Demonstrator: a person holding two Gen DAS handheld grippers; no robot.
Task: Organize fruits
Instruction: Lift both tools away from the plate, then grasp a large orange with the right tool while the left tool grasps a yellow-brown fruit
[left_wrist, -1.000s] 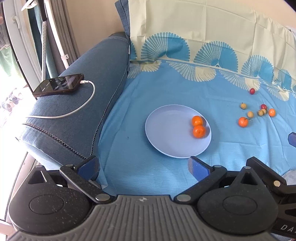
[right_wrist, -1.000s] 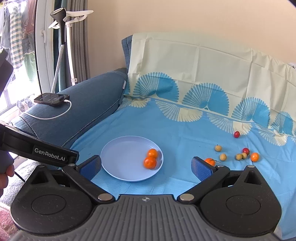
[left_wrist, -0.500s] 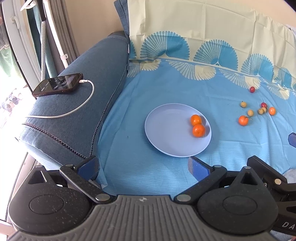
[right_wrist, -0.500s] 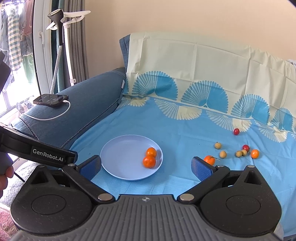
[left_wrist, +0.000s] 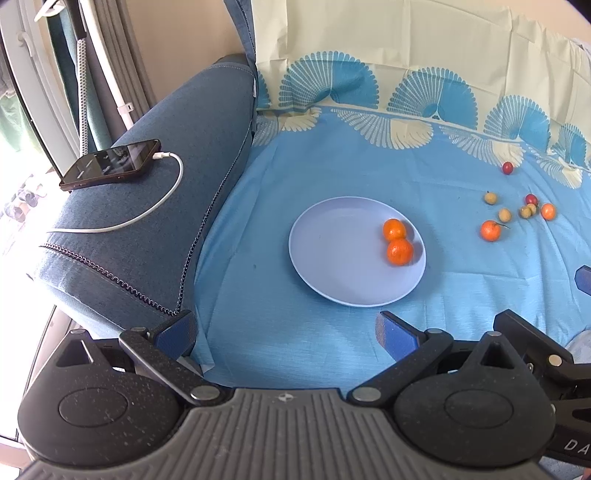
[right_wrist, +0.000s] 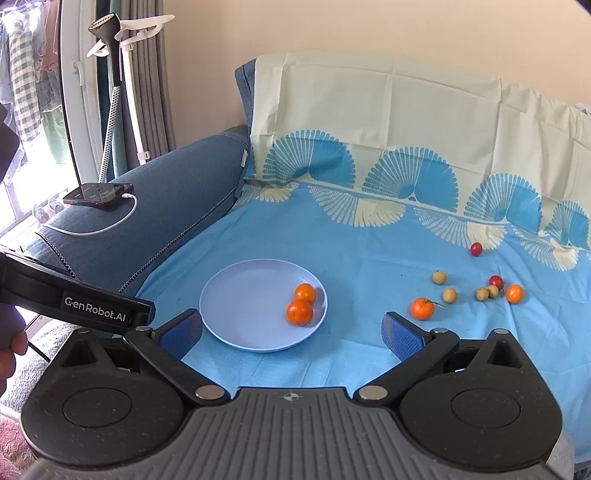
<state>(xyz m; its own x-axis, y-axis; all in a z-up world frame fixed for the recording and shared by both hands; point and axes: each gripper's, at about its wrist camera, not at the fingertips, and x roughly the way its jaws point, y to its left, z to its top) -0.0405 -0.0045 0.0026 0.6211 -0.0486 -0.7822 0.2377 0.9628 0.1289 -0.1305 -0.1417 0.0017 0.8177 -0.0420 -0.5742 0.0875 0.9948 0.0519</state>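
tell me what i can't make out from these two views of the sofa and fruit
- Small tan fruits: too small in both views to tell what kind they are.
- Phone screen: too small and glary to read.
- Right gripper: in the left wrist view the frame edge cuts off all but one blue pad.
- Sofa seat nearest the camera: hidden by each gripper's own body, left gripper.
- Plate underside: hidden.

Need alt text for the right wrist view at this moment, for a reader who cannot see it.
An open, empty right gripper hovers over a blue sheet on a sofa, facing a pale plate that holds two oranges. To the right, two more oranges and small tan and red fruits lie loose on the sheet. A phone charges on the armrest at left.
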